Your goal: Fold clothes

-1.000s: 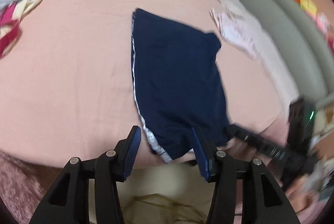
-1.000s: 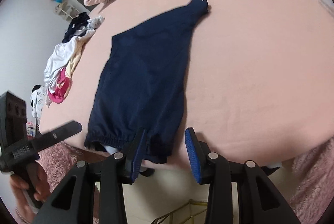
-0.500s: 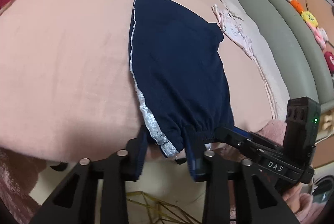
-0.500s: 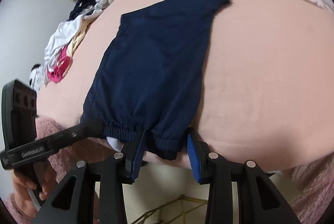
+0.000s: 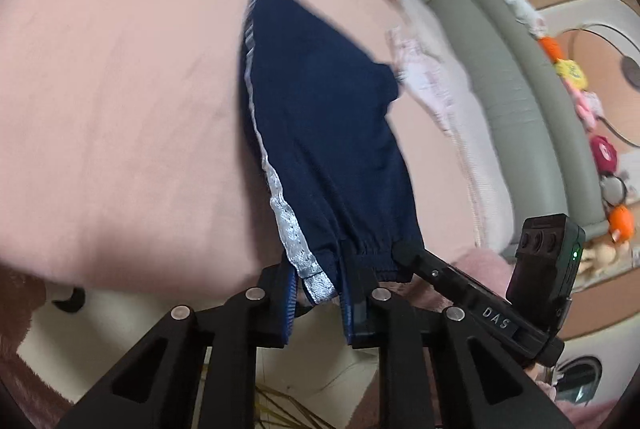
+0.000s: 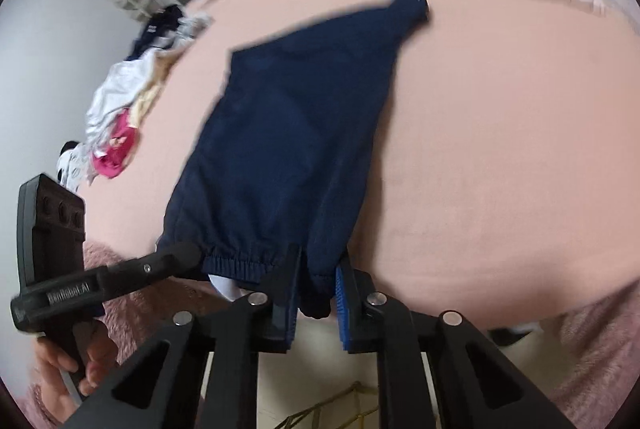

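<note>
Now both the left gripper [image 5: 318, 303] and right gripper [image 6: 316, 303] have their jaws clamped on the waistband corners of the navy shorts [image 5: 320, 133] at the bed [image 5: 120, 109] edge.

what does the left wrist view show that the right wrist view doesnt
Only the left wrist view shows the silver side stripe on the shorts and the grey-green padded headboard. Only the right wrist view shows the heap of white and pink clothes and the grey wall. Both show the navy blue shorts on the pink bedsheet, with the left gripper and right gripper closed on the waistband.
</note>
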A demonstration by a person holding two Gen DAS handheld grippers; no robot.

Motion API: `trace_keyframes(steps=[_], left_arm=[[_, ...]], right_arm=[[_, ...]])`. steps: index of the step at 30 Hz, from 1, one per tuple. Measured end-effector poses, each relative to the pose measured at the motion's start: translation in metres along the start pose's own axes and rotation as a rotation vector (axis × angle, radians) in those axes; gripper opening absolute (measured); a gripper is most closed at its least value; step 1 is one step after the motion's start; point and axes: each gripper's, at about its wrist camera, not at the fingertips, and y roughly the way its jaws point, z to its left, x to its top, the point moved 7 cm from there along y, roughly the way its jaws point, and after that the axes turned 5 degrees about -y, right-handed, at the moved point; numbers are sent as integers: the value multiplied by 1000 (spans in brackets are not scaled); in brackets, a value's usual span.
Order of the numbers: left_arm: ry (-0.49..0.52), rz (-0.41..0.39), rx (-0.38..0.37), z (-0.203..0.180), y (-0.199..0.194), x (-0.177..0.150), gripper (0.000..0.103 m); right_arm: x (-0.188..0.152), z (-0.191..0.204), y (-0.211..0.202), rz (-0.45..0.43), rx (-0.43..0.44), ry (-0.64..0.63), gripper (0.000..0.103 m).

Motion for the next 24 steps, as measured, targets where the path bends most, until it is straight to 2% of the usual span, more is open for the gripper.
trace_keyframes(steps=[4, 6, 7, 10, 13, 16, 19, 21, 23, 24], left_arm=[[40, -19, -6, -17, -10, -8, 16], [31, -1, -21, -19, -9, -12, 16], [23, 22, -5, -15, 1, -14, 16], [7, 65, 28, -10, 16, -20, 16], [33, 56, 18, -20, 12, -19, 16], [73, 44, -13, -40, 9, -7, 16], [135, 12, 7, -60, 15, 28, 16], [132, -9, -37, -70, 17, 52, 16], [80, -39, -72, -64, 25, 83, 16], [41, -27, -68, -56, 35, 95, 17]], right_arm=[[-6, 12, -25, -41, 19, -21, 13], [-6, 8, -30, -28, 24, 11, 13], [-6, 5, -27, -19, 29, 24, 13], [-16, -9, -4, 82, 51, 101, 13], [-12, -6, -14, 51, 57, 81, 13], [9, 10, -33, -65, -66, -95, 13], [48, 25, -36, -120, -96, -208, 13], [80, 30, -39, -154, -102, -256, 13], [116, 28, -36, -197, -109, -280, 13], [131, 25, -30, -225, -123, -296, 15]])
